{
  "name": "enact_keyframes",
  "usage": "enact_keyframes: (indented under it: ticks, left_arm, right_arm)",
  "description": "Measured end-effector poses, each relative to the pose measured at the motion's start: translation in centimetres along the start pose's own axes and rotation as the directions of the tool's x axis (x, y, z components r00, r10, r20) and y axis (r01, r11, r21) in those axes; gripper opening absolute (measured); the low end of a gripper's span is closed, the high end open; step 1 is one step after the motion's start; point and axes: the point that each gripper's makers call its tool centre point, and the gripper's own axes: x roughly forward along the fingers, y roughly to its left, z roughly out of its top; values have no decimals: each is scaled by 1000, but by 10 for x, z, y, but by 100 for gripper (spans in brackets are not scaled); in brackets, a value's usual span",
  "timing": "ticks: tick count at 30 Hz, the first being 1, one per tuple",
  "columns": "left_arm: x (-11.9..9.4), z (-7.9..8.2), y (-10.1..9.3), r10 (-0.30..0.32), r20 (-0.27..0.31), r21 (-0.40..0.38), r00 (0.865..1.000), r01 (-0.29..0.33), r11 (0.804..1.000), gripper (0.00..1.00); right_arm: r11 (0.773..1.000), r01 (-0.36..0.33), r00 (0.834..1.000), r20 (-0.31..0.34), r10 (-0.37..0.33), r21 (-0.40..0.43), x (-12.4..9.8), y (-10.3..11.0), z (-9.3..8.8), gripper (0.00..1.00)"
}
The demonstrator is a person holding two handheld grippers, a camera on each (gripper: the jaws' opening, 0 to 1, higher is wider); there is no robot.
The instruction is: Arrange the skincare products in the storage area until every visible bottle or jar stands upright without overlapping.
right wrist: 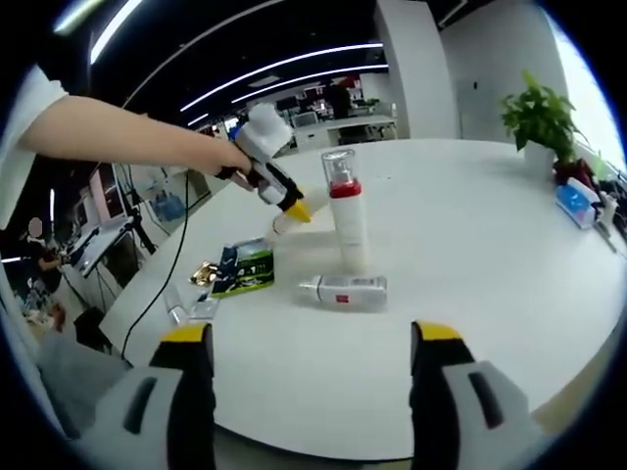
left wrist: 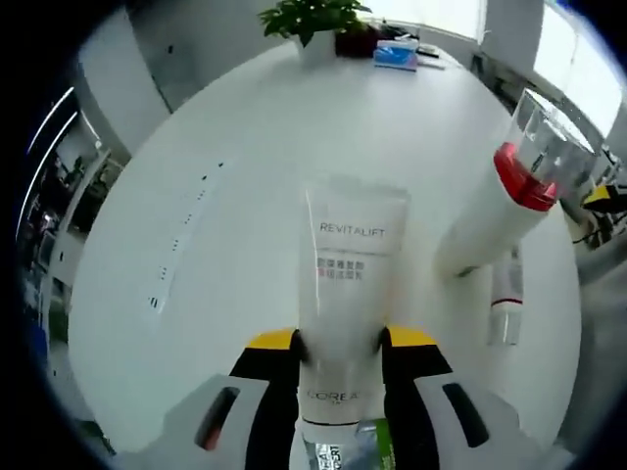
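Round white table (right wrist: pixel 490 225) in a dim office; plant (right wrist: pixel 537 117) at its edge. Left gripper (left wrist: pixel 338 357) clamps a tube (left wrist: pixel 348 264); right gripper (right wrist: pixel 312 367) wide.

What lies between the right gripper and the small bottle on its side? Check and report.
Nothing visible. The right gripper is open and empty, with only bare white table between its jaws and the small lying bottle. The tall red-collared bottle stands just behind it, not in the path.
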Motion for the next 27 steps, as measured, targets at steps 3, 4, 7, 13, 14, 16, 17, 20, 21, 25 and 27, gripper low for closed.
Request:
enact_keyframes:
  ticks: [3, 4, 7, 13, 14, 16, 17, 20, 21, 25, 27]
  left_arm:
    - [-13, 3, 5, 33, 34, -43, 999, -31, 999, 29]
    - [-18, 4, 6, 47, 55, -66, 997, -43, 997, 29]
    - [-29, 3, 6, 67, 86, -109, 994, -58, 992, 29]
    - [-49, 0, -1, 97, 146, -194, 985, -68, 979, 29]
    - [-51, -1, -1, 105, 155, -205, 982, -72, 976, 29]
    - [-58, -2, -4, 116, 178, -242, 977, -70, 968, 29]
    - [-63, -1, -7, 124, 198, -274, 972, -67, 960, 29]
    - [-78, 5, -16, 138, 265, -333, 954, -44, 942, 29]
    - [-84, 6, -20, 143, 285, -343, 948, -39, 939, 29]
    - [-104, 7, -30, 173, 322, -385, 931, -39, 922, 29]
    - [-115, 8, -32, 208, 350, -445, 913, -33, 895, 29]
  right_arm:
    - [1000, -4, 1000, 4, 4, 1, 0, 1, 1, 82]
    - [1000, -5, 1000, 6, 5, 1, 0, 1, 1, 82]
    - [1000, -8, 1000, 12, 8, 2, -1, 2, 3, 82]
    - [1000, -19, 1000, 15, 19, -15, -2, 6, 4, 82]
    - [1000, -20, 1000, 15, 21, -20, -2, 6, 4, 82]
    - [999, -24, 1000, 13, 24, -31, -1, 7, 3, 82]
    - [999, -26, 1000, 12, 27, -35, -1, 8, 3, 82]
    - [998, -35, 999, 9, 35, -51, 0, 9, 3, 81]
    - [997, -40, 999, 7, 40, -60, 0, 11, 2, 81]
    - [995, -52, 999, 0, 52, -80, 0, 14, 2, 81]
    - [994, -62, 998, 0, 63, -85, 0, 16, 2, 80]
